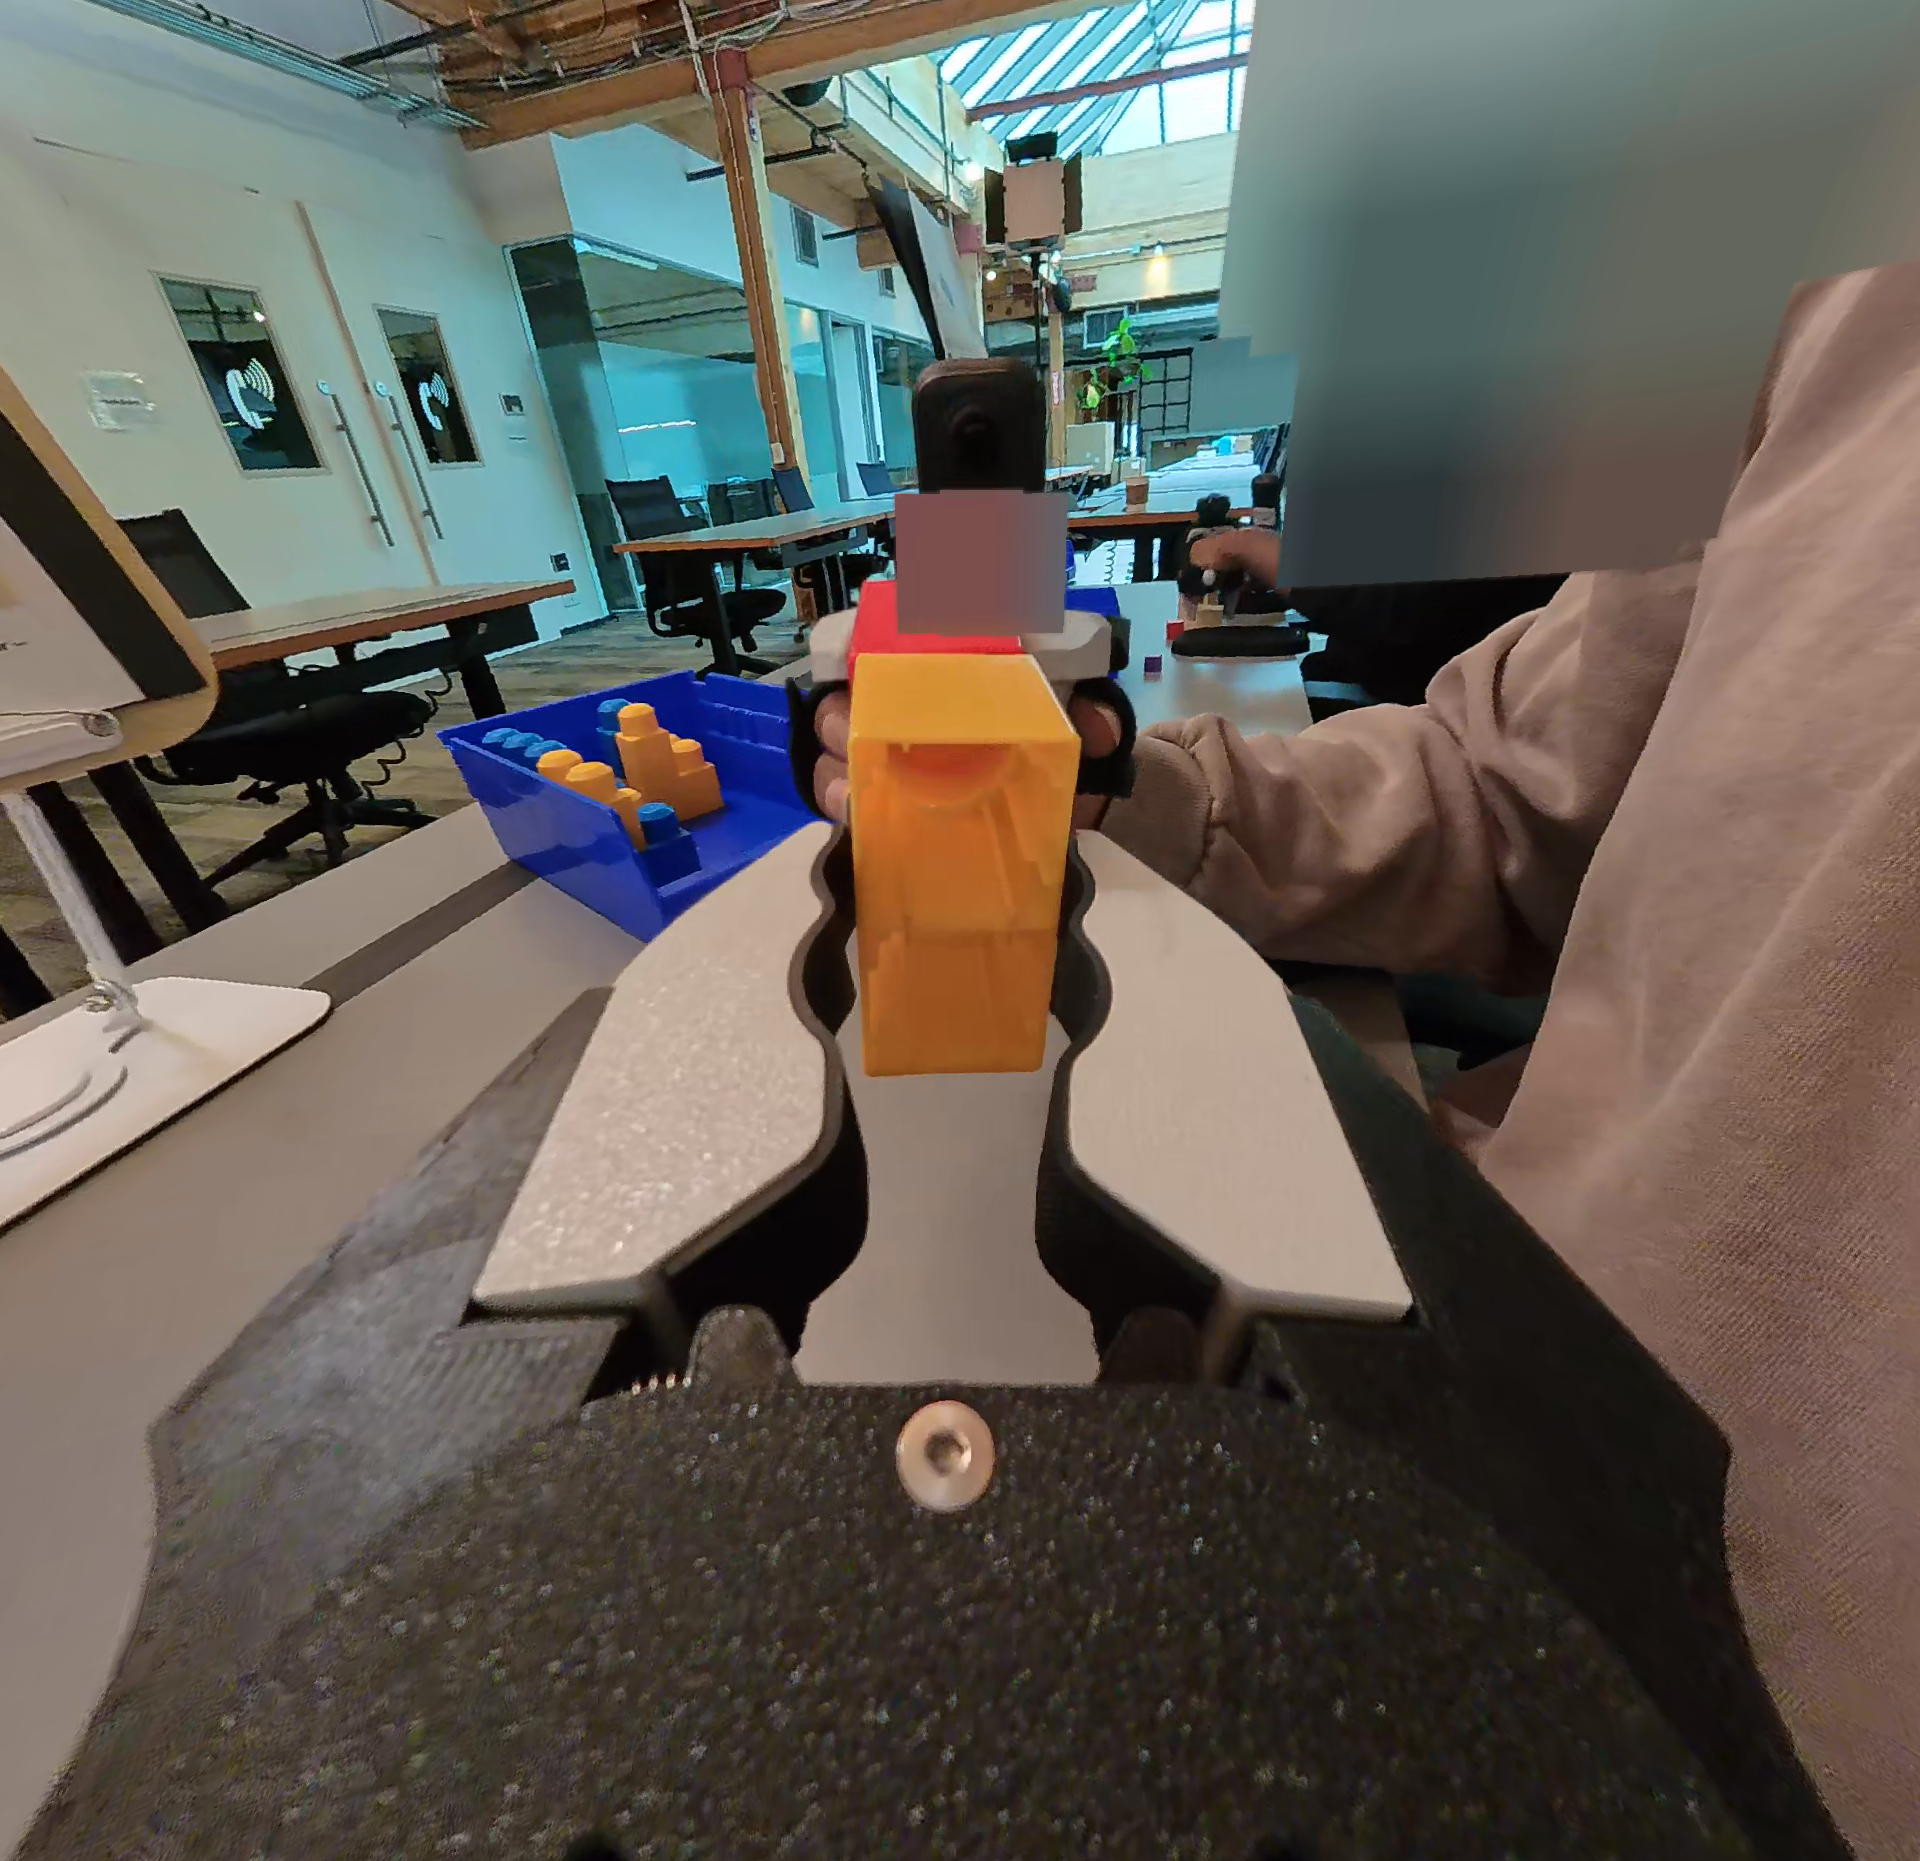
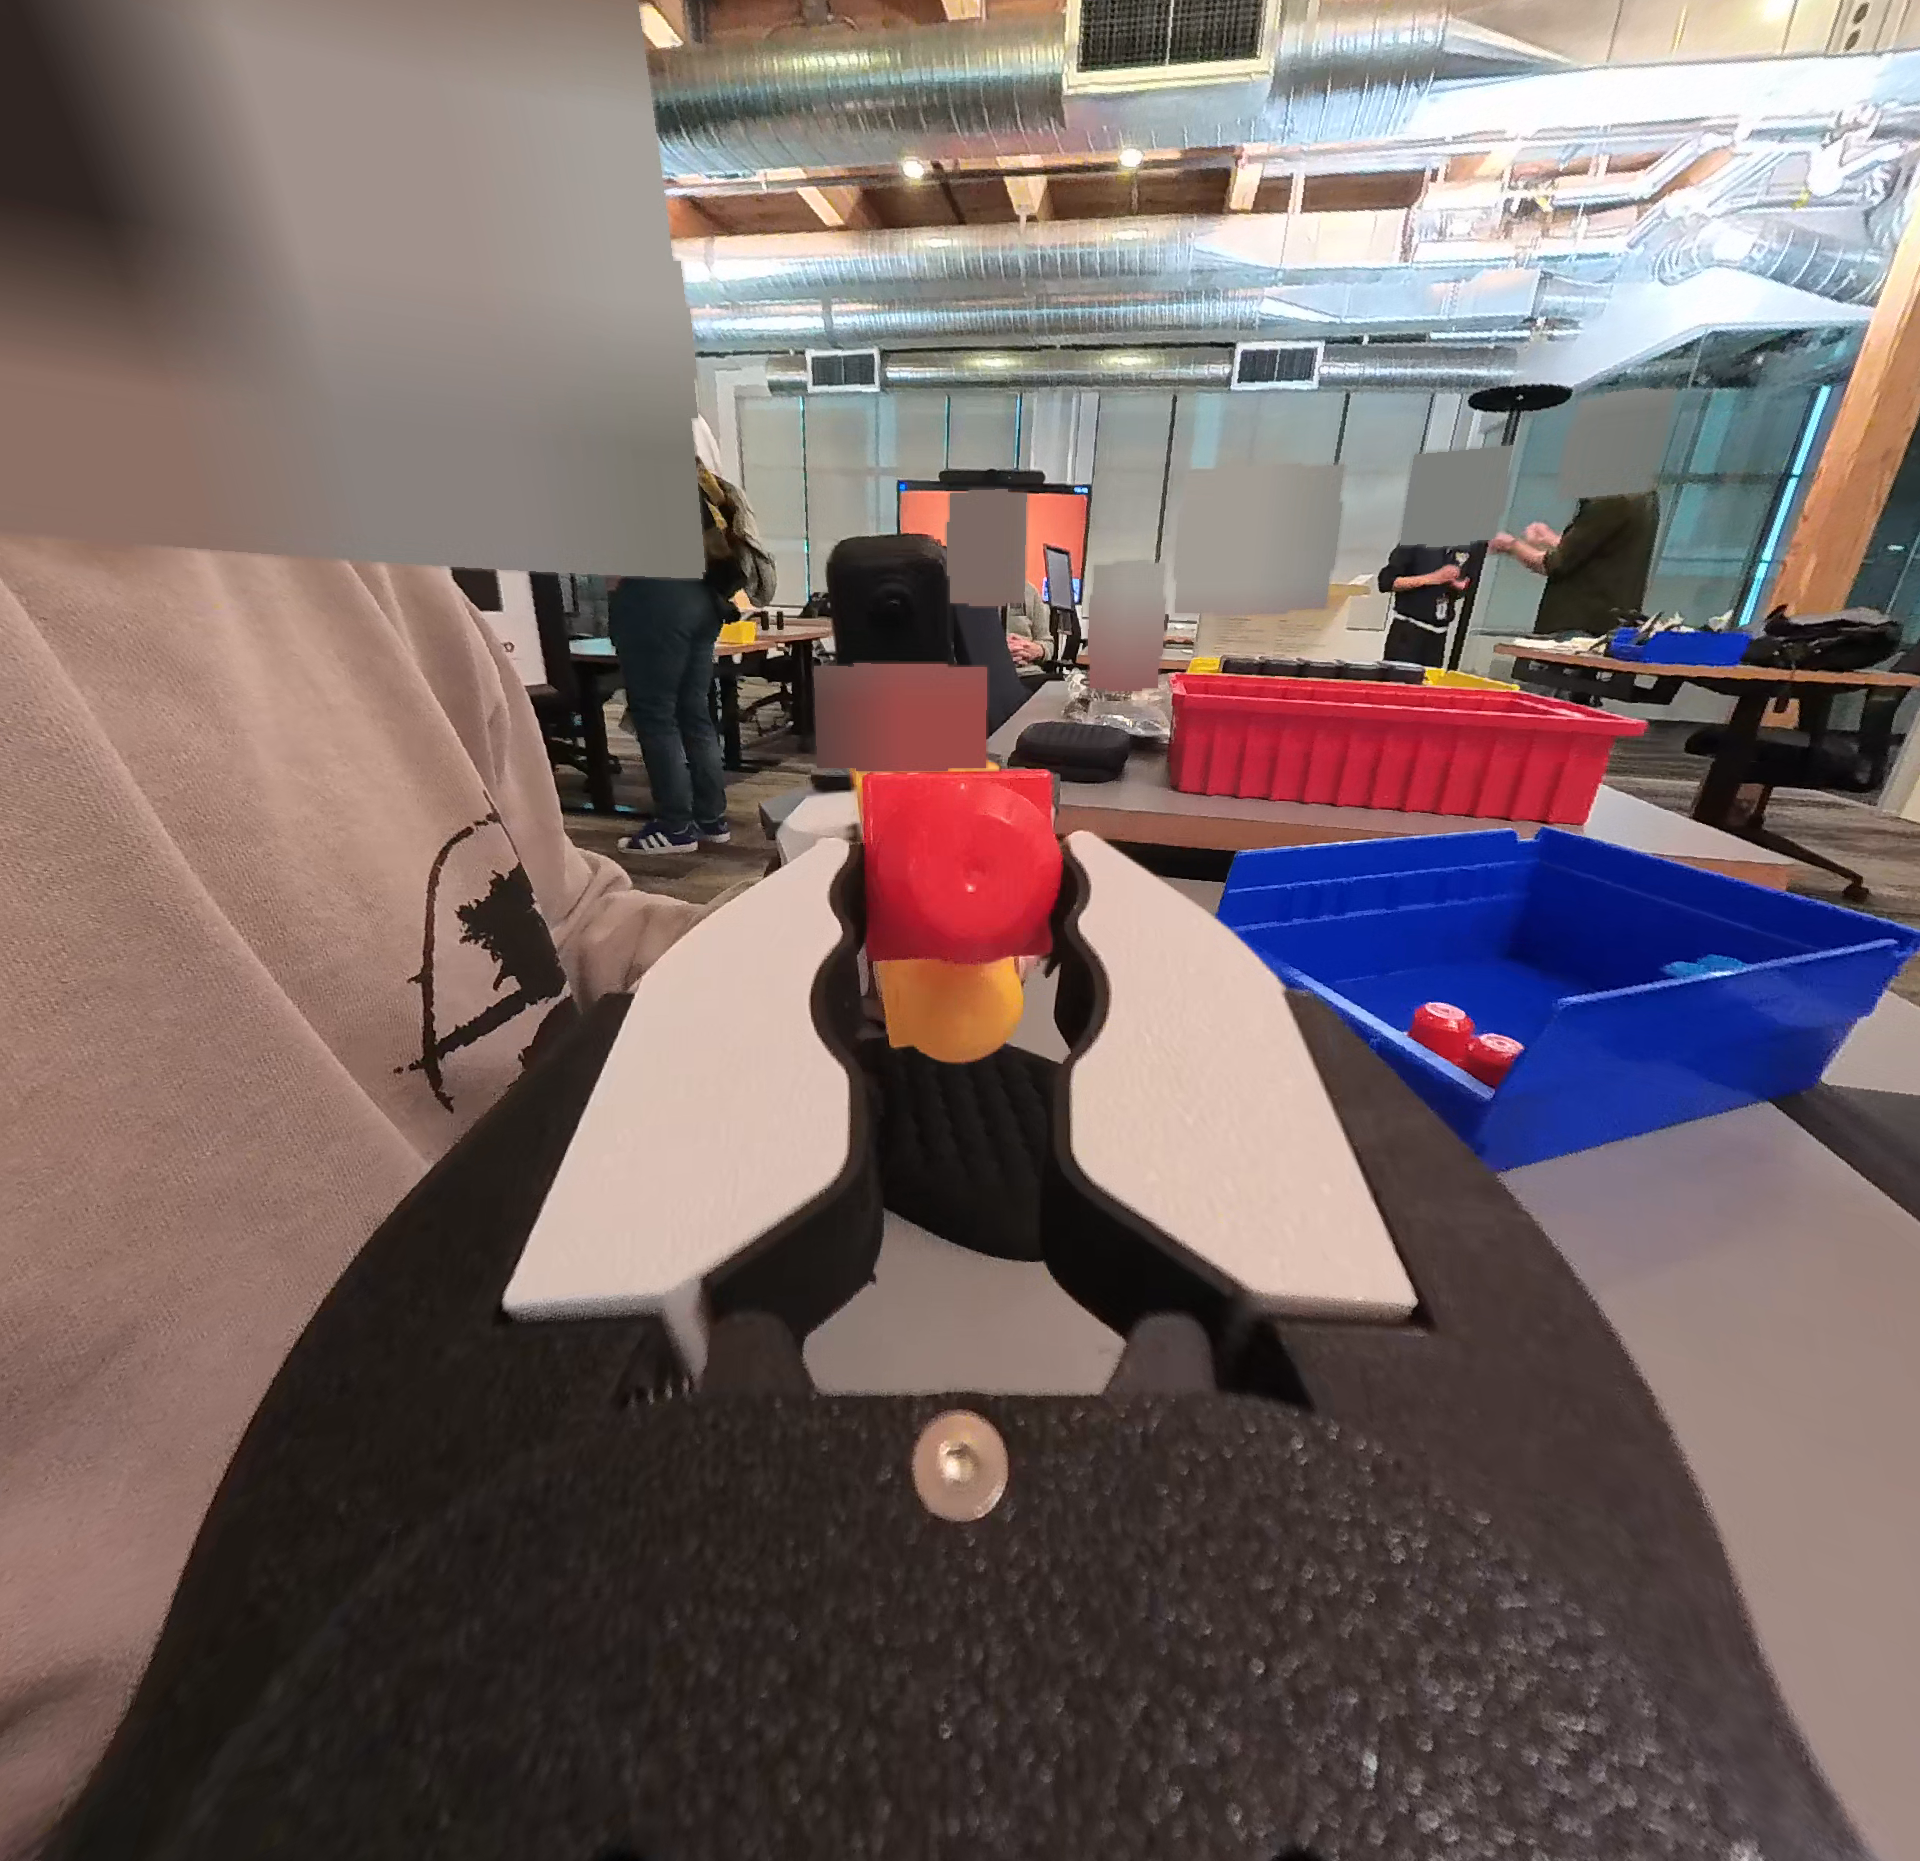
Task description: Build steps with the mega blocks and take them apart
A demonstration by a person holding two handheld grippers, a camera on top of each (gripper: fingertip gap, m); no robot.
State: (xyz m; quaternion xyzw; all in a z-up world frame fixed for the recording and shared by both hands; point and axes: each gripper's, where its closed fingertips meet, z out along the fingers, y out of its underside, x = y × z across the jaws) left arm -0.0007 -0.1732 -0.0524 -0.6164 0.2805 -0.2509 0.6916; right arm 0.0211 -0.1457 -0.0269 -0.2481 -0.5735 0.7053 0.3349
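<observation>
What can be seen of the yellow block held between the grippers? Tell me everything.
The yellow block is glossy moulded plastic, long and box-shaped. The left wrist view looks into its hollow underside, where inner ribs show. The left gripper is shut on its sides, holding it off the table. Its far end meets the red block, which the right gripper clamps. From the right wrist view, one round yellow stud pokes out beneath the red block.
</observation>
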